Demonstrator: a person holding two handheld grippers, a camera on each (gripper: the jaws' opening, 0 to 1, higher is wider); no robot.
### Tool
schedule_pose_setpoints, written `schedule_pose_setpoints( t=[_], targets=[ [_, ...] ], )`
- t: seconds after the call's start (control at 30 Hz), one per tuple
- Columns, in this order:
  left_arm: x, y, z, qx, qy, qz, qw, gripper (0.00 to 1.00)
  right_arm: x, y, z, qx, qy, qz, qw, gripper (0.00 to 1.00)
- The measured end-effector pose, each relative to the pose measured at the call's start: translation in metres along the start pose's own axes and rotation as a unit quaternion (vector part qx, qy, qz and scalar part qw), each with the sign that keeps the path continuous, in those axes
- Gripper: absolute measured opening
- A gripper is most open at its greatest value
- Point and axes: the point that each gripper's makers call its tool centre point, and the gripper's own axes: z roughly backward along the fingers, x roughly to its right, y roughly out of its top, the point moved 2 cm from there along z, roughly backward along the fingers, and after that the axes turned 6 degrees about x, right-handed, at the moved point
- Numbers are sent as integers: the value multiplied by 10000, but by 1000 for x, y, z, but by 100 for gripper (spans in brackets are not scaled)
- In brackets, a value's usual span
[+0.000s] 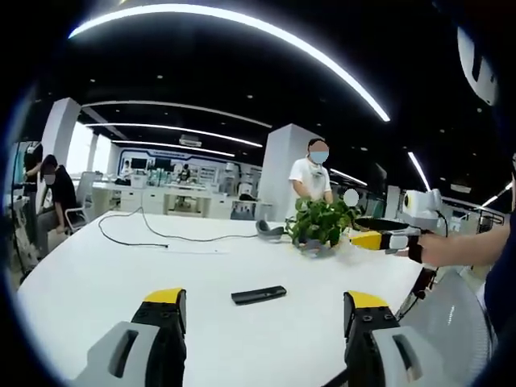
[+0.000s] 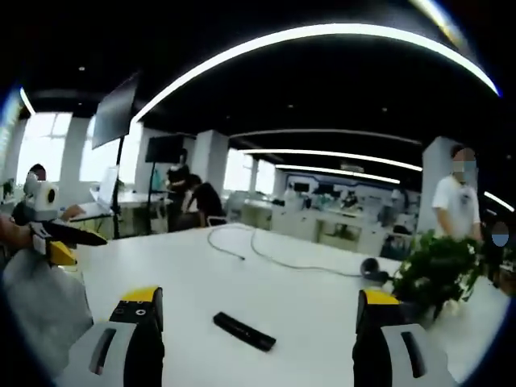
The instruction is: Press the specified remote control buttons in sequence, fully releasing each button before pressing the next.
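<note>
On the white bench (image 1: pixel 97 274), the remote control (image 1: pixel 259 295) lies untouched at 12 o'clock of both released hand-held grippers, left (image 1: pixel 266 310) and right (image 2: pixel 258 310); the approach step is pending, requiring one jaw tip lowered onto the first button.

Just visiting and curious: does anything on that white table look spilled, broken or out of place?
Nothing stands out. The slim black remote control lies flat on the white table, the green potted plant stands upright, and a loose grey cable trails harmlessly.

A black remote control (image 1: pixel 259 295) (image 2: pixel 244 331) lies on a white table (image 1: pixel 121 274) (image 2: pixel 298 298) beside a green-leaved plant (image 1: pixel 321 222) (image 2: pixel 435 270) and a dark cable (image 1: pixel 153 234) (image 2: pixel 266 256), while both grippers' grey jaws carry yellow tips
</note>
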Motion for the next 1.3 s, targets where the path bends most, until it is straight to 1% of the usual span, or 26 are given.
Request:
schedule_pose_setpoints(
  t=[0.03, 0.17, 0.23, 0.27, 0.43, 0.53, 0.63, 0.7, 1.03, 1.13, 1.2, 1.3],
  targets=[
    [0, 0, 0, -14, 2, 4, 10000, 83, -4, 4, 4, 60, -27, 67, 10000, 99],
    [1, 0, 0, -18, -21, 17, 10000, 83, -14, 10, 13, 76, -29, 257, 9996, 99],
    [1, 1, 0, 4, -19, -4, 10000, 83, -18, 13, 20, 163, -44, 85, 9998, 99],
    [-1, 0, 0, -8, 9, -16, 10000, 83, -18, 14, 21, 164, -50, 66, 9998, 99],
    [0, 2, 1, 45, -9, 9, 10000, 83, -19, 14, 36, 94, -147, 144, 9997, 99],
    [0, 2, 1, 52, -17, 5, 10000, 83, -18, 11, 42, 52, -178, 129, 9997, 99],
    [0, 2, 1, 55, -12, -2, 10000, 83, -20, 4, 48, -26, -172, 54, 9998, 95],
    [0, 3, 2, 80, -5, -5, 10000, 83, -22, 0, 51, -77, -142, 59, 9999, 95],
    [1, 4, 2, 138, -14, 9, 9999, 84, -31, -8, 51, -286, 53, 246, 9993, 95],
    [1, 4, 2, 130, -11, 9, 9999, 84, -28, -10, 53, -287, 95, 386, 9988, 96],
    [1, 3, 2, 110, -17, 7, 9999, 84, -22, -15, 55, -373, 102, 491, 9980, 96],
    [2, 3, 2, 105, -33, -41, 9999, 84, -16, -19, 60, -416, 88, 492, 9979, 96]
  ],
)
